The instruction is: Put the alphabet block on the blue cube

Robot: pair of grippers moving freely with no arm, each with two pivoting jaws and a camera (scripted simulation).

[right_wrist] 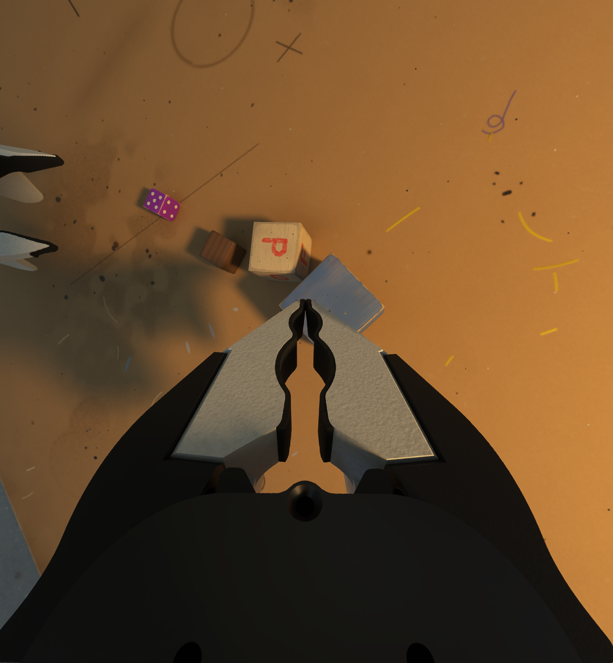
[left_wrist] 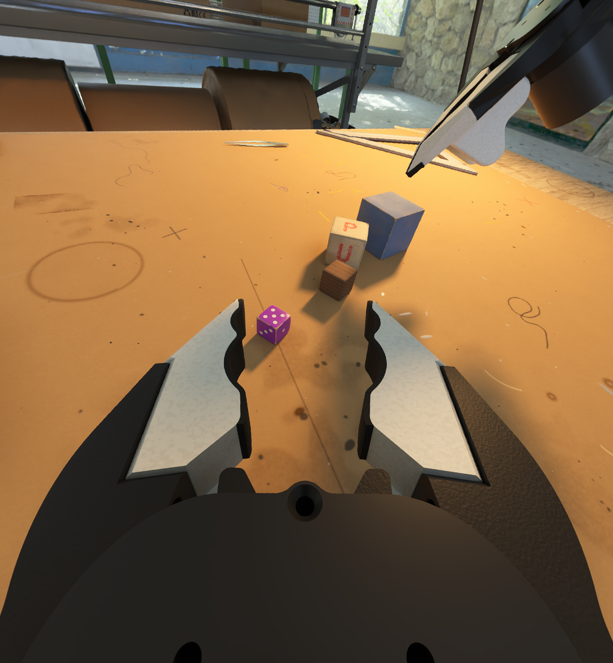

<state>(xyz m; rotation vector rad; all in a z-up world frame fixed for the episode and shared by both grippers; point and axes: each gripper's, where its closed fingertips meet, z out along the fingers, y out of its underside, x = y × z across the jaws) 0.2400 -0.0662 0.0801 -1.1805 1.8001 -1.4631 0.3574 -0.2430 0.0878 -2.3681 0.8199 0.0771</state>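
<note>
The alphabet block [left_wrist: 346, 241], pale wood with red letters, stands on the orange table touching the blue cube [left_wrist: 391, 224] on its left side. From above, the block [right_wrist: 278, 249] lies just beyond the blue cube [right_wrist: 337, 290]. My left gripper [left_wrist: 305, 305] is open and empty, low over the table, a short way before the blocks. My right gripper [right_wrist: 305, 301] is shut and empty, hovering above the blue cube and pointing down; it shows at the upper right of the left wrist view [left_wrist: 414, 170]. The left gripper's fingers [right_wrist: 43, 158] show at the left edge of the right wrist view.
A purple die [left_wrist: 273, 324] sits just beyond my left finger. A small brown wooden cube [left_wrist: 337, 280] stands right in front of the alphabet block. Flat wooden strips [left_wrist: 387, 141] lie at the table's far right edge. Chairs and a metal shelf stand behind the table.
</note>
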